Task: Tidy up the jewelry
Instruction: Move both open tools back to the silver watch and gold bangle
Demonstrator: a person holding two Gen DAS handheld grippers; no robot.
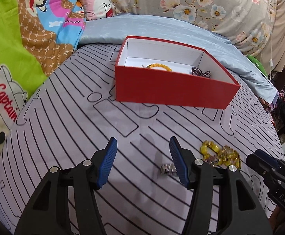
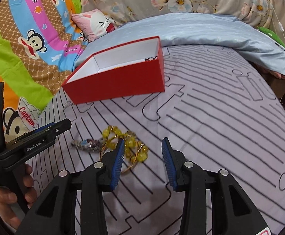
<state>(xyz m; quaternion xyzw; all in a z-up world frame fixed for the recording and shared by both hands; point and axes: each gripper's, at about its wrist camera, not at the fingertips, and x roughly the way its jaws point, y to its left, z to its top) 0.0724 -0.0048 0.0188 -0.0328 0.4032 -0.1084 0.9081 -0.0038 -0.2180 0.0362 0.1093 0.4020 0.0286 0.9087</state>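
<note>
- Red box [image 1: 173, 90] sits open on the striped bed sheet [image 1: 83, 137], lid off so I can drop pieces straight in; a yellow bead bracelet [image 1: 159, 67] and a dark purple beaded piece [image 1: 200, 72] already lie on its white floor.
- What's left to sort is on the sheet near me: a small silver band [image 1: 167, 169] and, just beside it, a tangle of yellow beads and gold rings [image 1: 220, 154].
- Left gripper [image 1: 143, 160]: jaws apart, nothing between them, angled down with the silver band just inside its right jaw (looks lined up for that pick, my guess).
- Right gripper [image 2: 143, 163]: jaws apart, empty; the yellow tangle [image 2: 126, 145] lies partly behind its left jaw, off-centre, so I'd need to shift left before closing.
- Both grippers sit close together over one small pile (collision risk, I'd say).
- A hand [image 2: 15, 195] shows on the left gripper's handle in the right view.
</note>
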